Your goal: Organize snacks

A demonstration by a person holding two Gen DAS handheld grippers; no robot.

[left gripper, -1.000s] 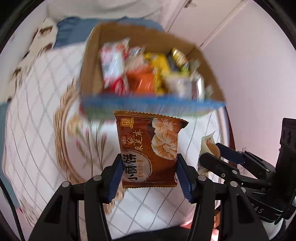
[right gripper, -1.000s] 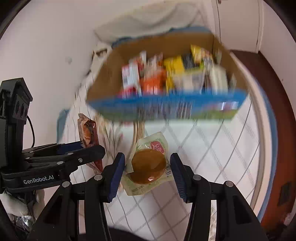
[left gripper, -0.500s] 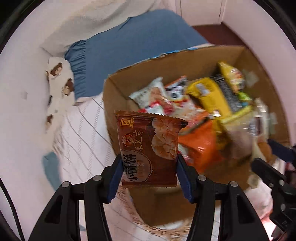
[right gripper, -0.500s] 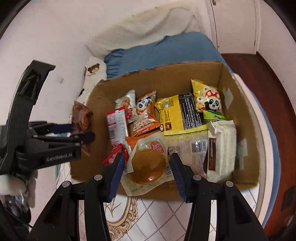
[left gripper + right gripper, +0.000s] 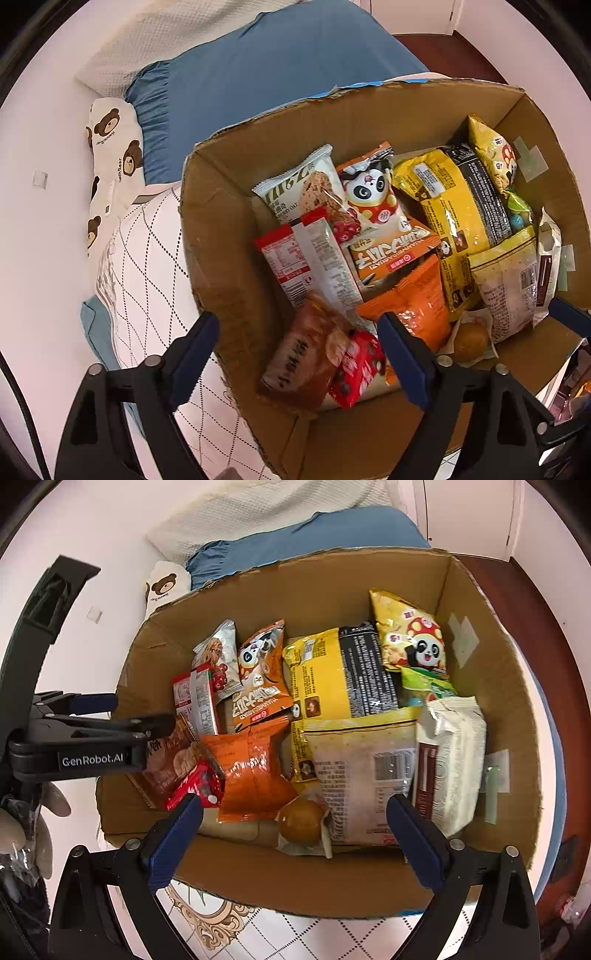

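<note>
Our left hand-held gripper and right hand-held gripper had just opened wide, empty; the brown packet and bun we had held now lay in the box.

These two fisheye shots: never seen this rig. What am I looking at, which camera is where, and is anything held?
No robot arm here: a person carries a two-finger clamp in each hand, each with a fisheye camera looking along its fingers. One view is from the left gripper, the other from the right gripper; the right view also catches the left gripper from the side. Both point down into a cardboard box of snack packets standing on a patterned cloth. Both sets of jaws have just been opening and nothing is held now. The brown biscuit packet and the round pastry packet lie loose in the box below them.
</note>
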